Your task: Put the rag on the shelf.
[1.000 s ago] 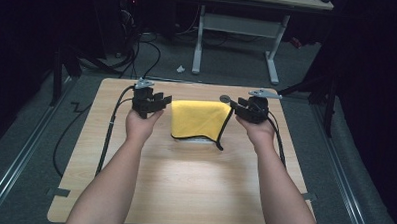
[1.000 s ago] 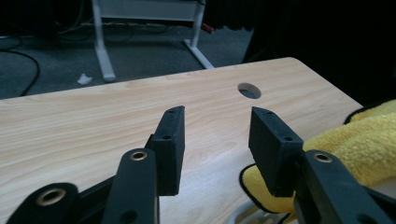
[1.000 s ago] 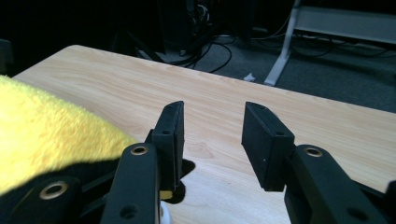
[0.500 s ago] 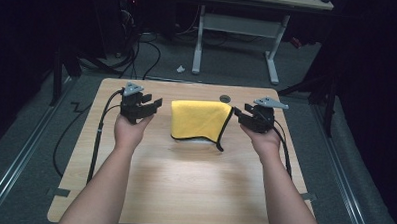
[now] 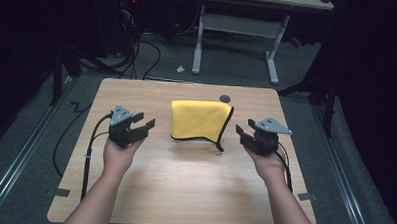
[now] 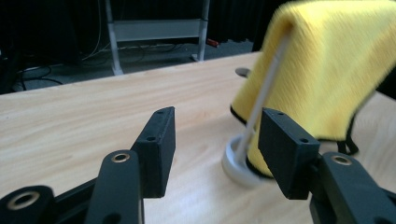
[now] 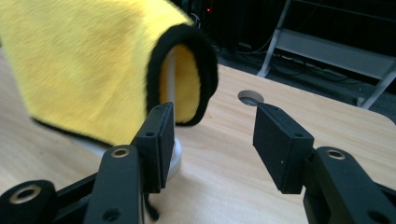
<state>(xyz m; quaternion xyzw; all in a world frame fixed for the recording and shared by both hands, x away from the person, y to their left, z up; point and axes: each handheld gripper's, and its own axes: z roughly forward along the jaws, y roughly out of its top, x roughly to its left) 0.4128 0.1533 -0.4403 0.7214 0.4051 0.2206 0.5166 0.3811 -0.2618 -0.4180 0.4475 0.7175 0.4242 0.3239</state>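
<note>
A yellow cloth (image 5: 198, 121) with black edging hangs folded over a white stand at the middle of the wooden table (image 5: 183, 191). The stand's thin rod (image 6: 266, 88) and round base (image 6: 233, 163) show under the cloth (image 6: 322, 70). My left gripper (image 5: 143, 121) is held to the left of the cloth, open and empty, apart from it. My right gripper (image 5: 243, 129) is held to the right, also open and empty. In the right gripper view the cloth (image 7: 93, 70) drapes over the rod (image 7: 170, 74), beyond my open jaws (image 7: 210, 140).
A round grey grommet (image 5: 225, 98) sits in the table behind the cloth. A white desk frame (image 5: 239, 28) and floor cables (image 5: 138, 50) lie beyond the far edge. The left gripper's cable (image 5: 90, 148) trails over the table's left side.
Both grippers have drawn back from the cloth's upper corners, outward and toward the person. The cloth stays draped on its stand.
</note>
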